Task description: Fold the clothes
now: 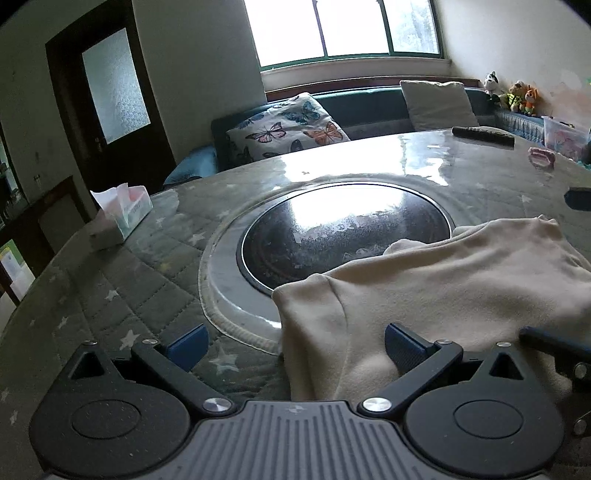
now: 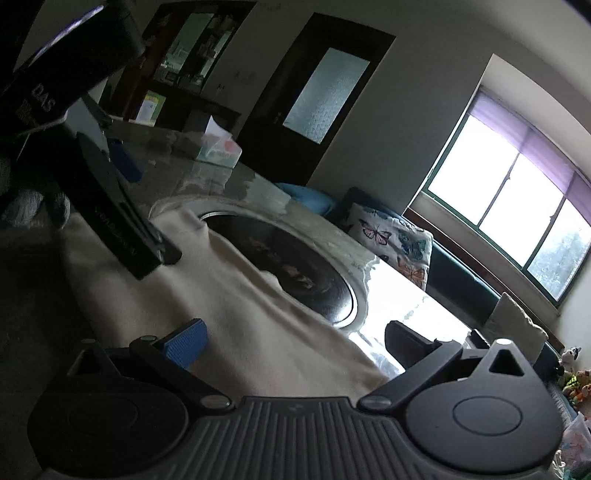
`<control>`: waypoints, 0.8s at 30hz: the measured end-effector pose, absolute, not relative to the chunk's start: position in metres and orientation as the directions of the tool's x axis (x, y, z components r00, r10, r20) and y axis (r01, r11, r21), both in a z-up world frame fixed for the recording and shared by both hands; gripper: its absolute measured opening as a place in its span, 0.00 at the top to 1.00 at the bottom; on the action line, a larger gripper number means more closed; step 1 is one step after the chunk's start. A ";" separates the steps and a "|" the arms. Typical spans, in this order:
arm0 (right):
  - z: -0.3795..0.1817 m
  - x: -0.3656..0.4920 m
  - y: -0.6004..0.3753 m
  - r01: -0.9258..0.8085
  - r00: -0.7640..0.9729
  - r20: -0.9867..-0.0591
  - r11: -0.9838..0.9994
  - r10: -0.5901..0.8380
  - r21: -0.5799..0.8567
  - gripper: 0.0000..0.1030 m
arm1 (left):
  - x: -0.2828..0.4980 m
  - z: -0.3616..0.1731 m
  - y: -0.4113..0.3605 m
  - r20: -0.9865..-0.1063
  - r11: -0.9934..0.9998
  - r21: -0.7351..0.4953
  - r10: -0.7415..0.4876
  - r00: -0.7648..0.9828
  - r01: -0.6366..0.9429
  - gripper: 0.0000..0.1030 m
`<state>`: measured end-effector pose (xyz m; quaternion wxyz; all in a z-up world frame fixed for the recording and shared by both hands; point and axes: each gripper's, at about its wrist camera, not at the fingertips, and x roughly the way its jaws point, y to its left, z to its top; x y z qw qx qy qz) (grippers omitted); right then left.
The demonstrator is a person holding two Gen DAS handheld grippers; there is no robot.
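Cream garment (image 1: 443, 280) spread on bench (image 1: 147, 288); left gripper (image 1: 295, 343) and right gripper (image 2: 295, 341) fingers held apart, nothing gripped, garment at 1 o'clock.

We see daylight entering only through the window (image 1: 347, 27), which is blown out to plain white in both views. It throws a strong glare across the glossy tabletop (image 1: 369, 162) and the dark round inset (image 1: 347, 229). The rest of the room is dim, and the right wrist view is darker still, its left side in deep shadow. Fisheye distortion bends the walls and door (image 1: 107, 96), the corners vignette to black, and a purple fringe tints the window top in the right wrist view.
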<state>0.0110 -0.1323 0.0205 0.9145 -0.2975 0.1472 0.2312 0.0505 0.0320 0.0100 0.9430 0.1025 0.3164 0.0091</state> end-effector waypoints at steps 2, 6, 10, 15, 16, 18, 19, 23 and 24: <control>0.019 0.012 -0.138 -0.491 0.858 -0.408 0.728 0.311 -0.479 0.00 | 0.050 0.010 0.032 -0.596 0.979 0.197 0.080 0.799 0.048 0.00; 0.020 0.012 -0.157 -0.451 0.870 -0.413 0.773 0.270 -0.445 0.00 | 0.050 0.010 0.032 -0.596 0.979 0.196 0.079 0.799 0.049 0.00; 0.022 0.009 -0.173 -0.414 0.879 -0.415 0.807 0.234 -0.422 0.00 | 0.051 0.009 0.033 -0.597 0.980 0.194 0.078 0.799 0.049 0.00; 0.027 0.004 -0.185 -0.404 0.878 -0.419 0.825 0.229 -0.396 0.00 | 0.052 0.009 0.033 -0.597 0.980 0.191 0.075 0.799 0.051 0.00; 0.028 0.004 -0.186 -0.399 0.880 -0.417 0.828 0.225 -0.395 0.00 | 0.052 0.009 0.033 -0.597 0.980 0.191 0.075 0.799 0.051 0.00; 0.028 0.007 -0.184 -0.380 0.889 -0.411 0.829 0.204 -0.411 0.00 | 0.052 0.009 0.034 -0.597 0.981 0.190 0.074 0.799 0.051 0.00; 0.026 0.009 -0.184 -0.372 0.891 -0.412 0.828 0.191 -0.420 0.00 | 0.052 0.008 0.034 -0.597 0.981 0.188 0.073 0.799 0.051 0.00; 0.012 0.013 -0.191 -0.345 0.891 -0.435 0.819 0.131 -0.459 0.00 | 0.052 0.008 0.035 -0.598 0.982 0.182 0.068 0.798 0.052 0.00; 0.011 0.013 -0.193 -0.339 0.890 -0.441 0.820 0.120 -0.461 0.00 | 0.052 0.008 0.035 -0.599 0.982 0.181 0.067 0.798 0.053 0.00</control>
